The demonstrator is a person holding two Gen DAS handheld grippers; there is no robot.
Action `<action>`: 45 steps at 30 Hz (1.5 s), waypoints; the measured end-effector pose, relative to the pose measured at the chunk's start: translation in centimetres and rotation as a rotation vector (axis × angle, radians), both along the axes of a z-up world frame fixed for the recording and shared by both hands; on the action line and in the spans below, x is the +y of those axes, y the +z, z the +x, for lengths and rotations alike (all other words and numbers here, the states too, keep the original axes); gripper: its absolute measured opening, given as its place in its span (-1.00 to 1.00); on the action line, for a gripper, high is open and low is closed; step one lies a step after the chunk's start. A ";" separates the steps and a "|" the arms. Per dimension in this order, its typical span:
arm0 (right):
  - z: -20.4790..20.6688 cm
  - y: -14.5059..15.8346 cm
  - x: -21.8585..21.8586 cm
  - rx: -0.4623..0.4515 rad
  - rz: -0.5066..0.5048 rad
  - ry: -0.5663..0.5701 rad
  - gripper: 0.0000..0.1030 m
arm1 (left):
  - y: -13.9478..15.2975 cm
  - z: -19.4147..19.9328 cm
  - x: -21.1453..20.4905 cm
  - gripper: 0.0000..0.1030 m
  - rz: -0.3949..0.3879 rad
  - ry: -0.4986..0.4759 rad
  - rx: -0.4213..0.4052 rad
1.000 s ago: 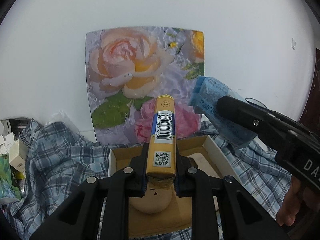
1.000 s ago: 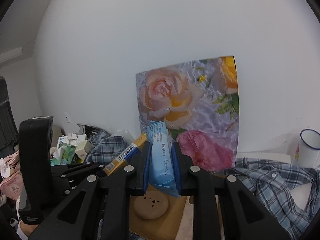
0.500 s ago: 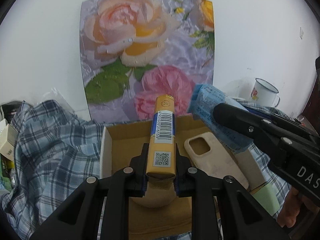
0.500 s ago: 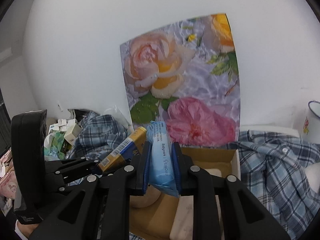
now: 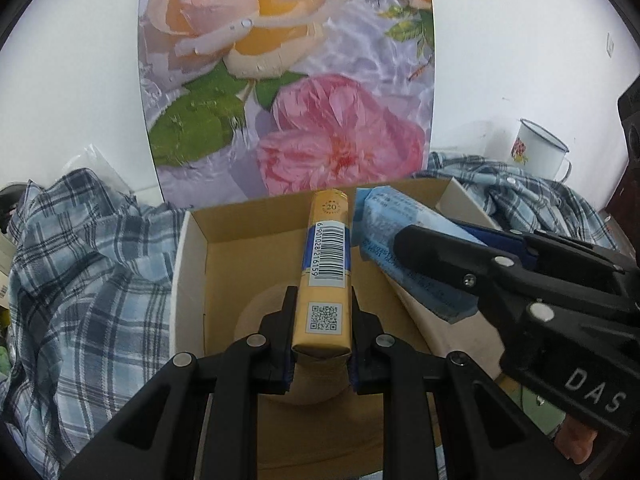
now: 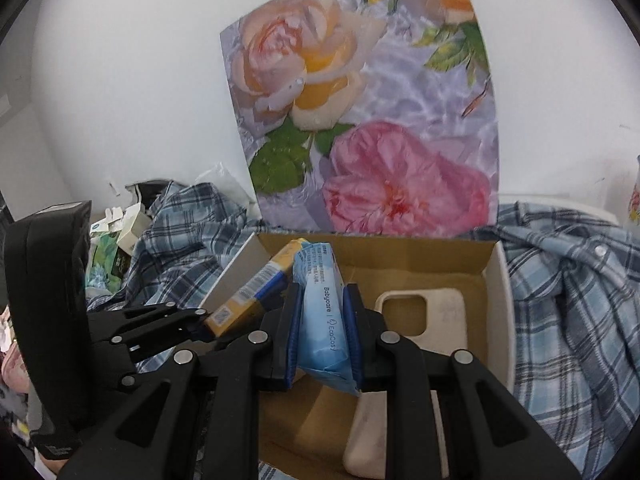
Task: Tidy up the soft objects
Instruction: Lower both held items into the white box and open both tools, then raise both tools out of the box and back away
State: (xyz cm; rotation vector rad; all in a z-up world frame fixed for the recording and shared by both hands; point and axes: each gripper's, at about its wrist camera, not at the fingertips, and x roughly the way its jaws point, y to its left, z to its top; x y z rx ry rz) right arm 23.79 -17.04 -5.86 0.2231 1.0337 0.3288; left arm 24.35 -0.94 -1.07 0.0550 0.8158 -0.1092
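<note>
Yellow rectangular pack with a barcode [image 5: 326, 276] sits clamped at frame centre in the left gripper [image 5: 322, 336], above the open brown cardboard box [image 5: 240, 264]. Right gripper [image 6: 322, 336] clamps a blue soft tissue packet [image 6: 320, 320] beside it. Beige phone case [image 6: 424, 312] lies inside the box, centre right. Blue plaid shirt [image 5: 80, 272] surrounds the box.

One open cardboard box [image 5: 192, 280], one yellow carton with a barcode [image 5: 326, 276], one blue wipes packet [image 6: 322, 320], one beige phone case [image 6: 424, 312], one enamel mug [image 5: 538, 156], two black grippers [image 5: 322, 328] [image 6: 322, 340].
</note>
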 end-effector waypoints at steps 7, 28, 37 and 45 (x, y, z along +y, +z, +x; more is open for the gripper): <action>0.2 -0.8 0.5 0.038 -0.015 0.009 -0.61 | -0.3 -0.1 -0.3 -0.59 0.012 0.006 0.009; -0.2 2.9 -1.7 -0.104 0.020 -0.089 0.99 | 3.0 -1.1 2.3 1.00 -0.034 0.095 -0.140; -0.4 5.9 -1.5 -0.171 -0.019 -0.071 0.99 | 6.2 -2.4 2.7 1.00 -0.070 0.096 -0.194; -1.3 10.3 -0.5 -0.259 -0.052 -0.023 0.99 | 10.0 -4.7 3.5 1.00 -0.091 0.085 -0.266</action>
